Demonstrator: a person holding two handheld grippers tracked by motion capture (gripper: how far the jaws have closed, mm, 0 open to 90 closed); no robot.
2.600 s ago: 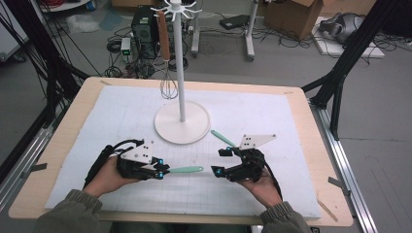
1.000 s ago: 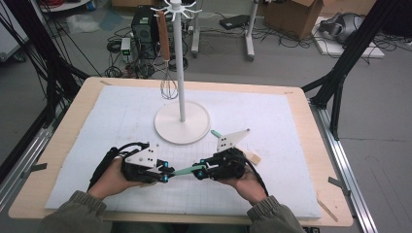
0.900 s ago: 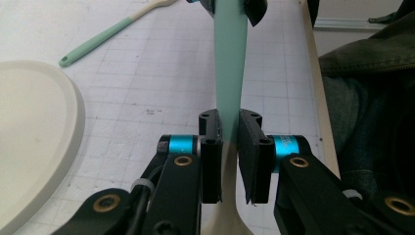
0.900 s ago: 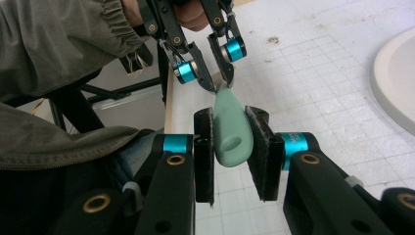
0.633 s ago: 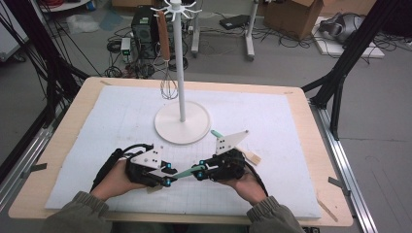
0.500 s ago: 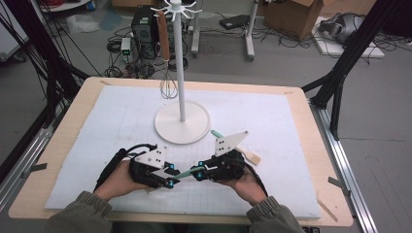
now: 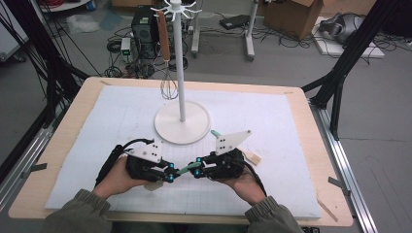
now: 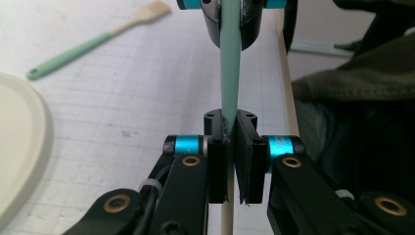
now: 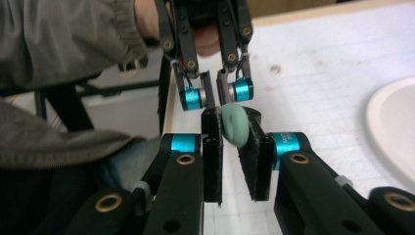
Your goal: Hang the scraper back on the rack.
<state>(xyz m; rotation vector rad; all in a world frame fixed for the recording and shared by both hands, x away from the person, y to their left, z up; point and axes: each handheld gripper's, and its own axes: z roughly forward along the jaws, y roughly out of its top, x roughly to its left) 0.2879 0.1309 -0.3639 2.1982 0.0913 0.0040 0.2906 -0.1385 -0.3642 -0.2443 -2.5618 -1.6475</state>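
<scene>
Mint-green utensil handle (image 7: pixel 185 170) spans both claws: left claw (image 7: pixel 168 175) pinches the end nearest it, right claw (image 7: pixel 198 171) clamps the other. Releasing early, or pulling unevenly, could drop it onto the desk (image 7: pixel 291 145).

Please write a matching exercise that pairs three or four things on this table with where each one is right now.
Things:
1. mint-green utensil handle
2. wire whisk
3. green-handled pastry brush with pale bristles
4. round white stand base

Places:
A. hanging from the stand's top hooks
B. lying free on the white mat
C. clamped between both grippers
D. standing on the mat's middle

Pairs: 1-C, 2-A, 3-B, 4-D
</scene>
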